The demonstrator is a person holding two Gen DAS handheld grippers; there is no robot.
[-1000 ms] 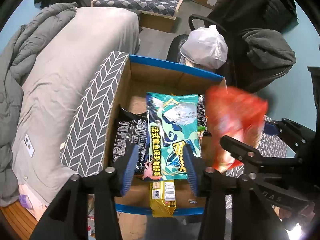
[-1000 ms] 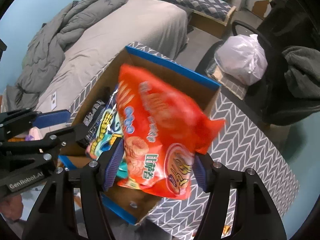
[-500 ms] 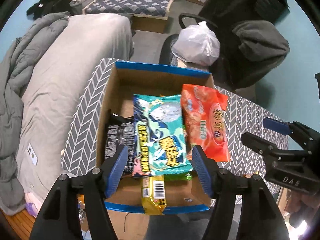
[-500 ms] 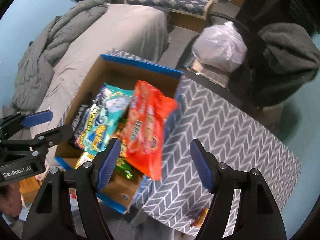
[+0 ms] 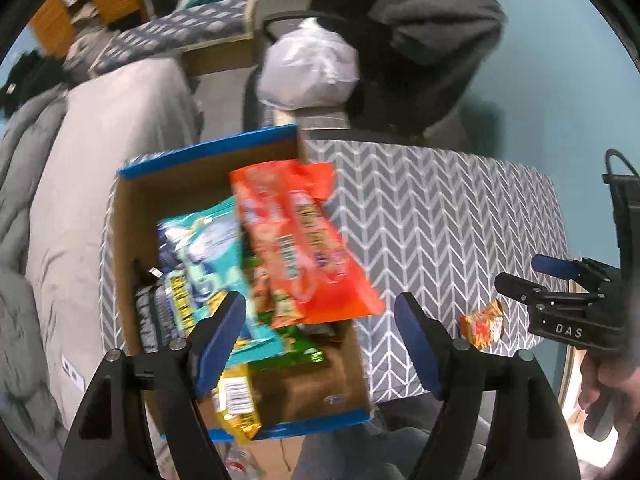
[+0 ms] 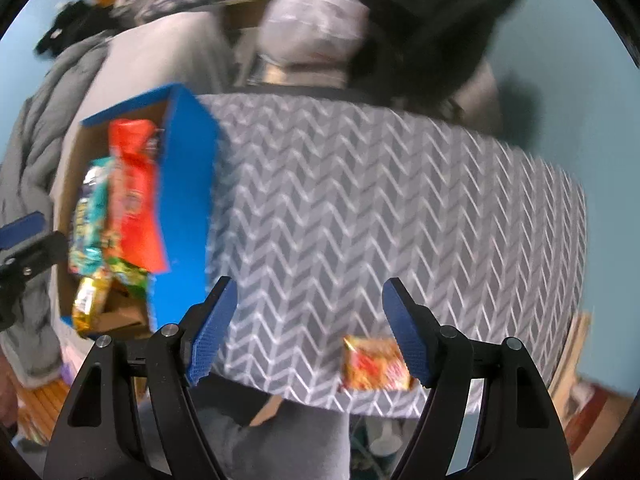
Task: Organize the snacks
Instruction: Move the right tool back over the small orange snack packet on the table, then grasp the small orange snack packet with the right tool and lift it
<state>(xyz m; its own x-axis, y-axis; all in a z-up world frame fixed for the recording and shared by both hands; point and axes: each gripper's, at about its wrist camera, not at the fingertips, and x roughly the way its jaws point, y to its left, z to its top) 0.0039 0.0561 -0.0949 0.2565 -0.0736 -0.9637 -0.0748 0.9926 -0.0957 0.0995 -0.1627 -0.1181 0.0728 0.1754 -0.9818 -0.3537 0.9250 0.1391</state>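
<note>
A blue-rimmed cardboard box stands on the left part of a table with a grey chevron cloth. In it lie an orange snack bag, a teal bag, a green pack, a yellow pack and a black pack. The box also shows in the right wrist view, with the orange bag inside. A small orange-yellow snack packet lies at the table's near right edge, also in the left wrist view. My left gripper is open and empty above the box. My right gripper is open and empty above the cloth.
A bed with grey bedding lies left of the table. Behind the table a white plastic bag sits on a chair draped with dark clothes. A teal wall is on the right.
My right gripper let go of the orange bag into the box, then swung right over the cloth towards the small packet. The left gripper shifted right, still open.
</note>
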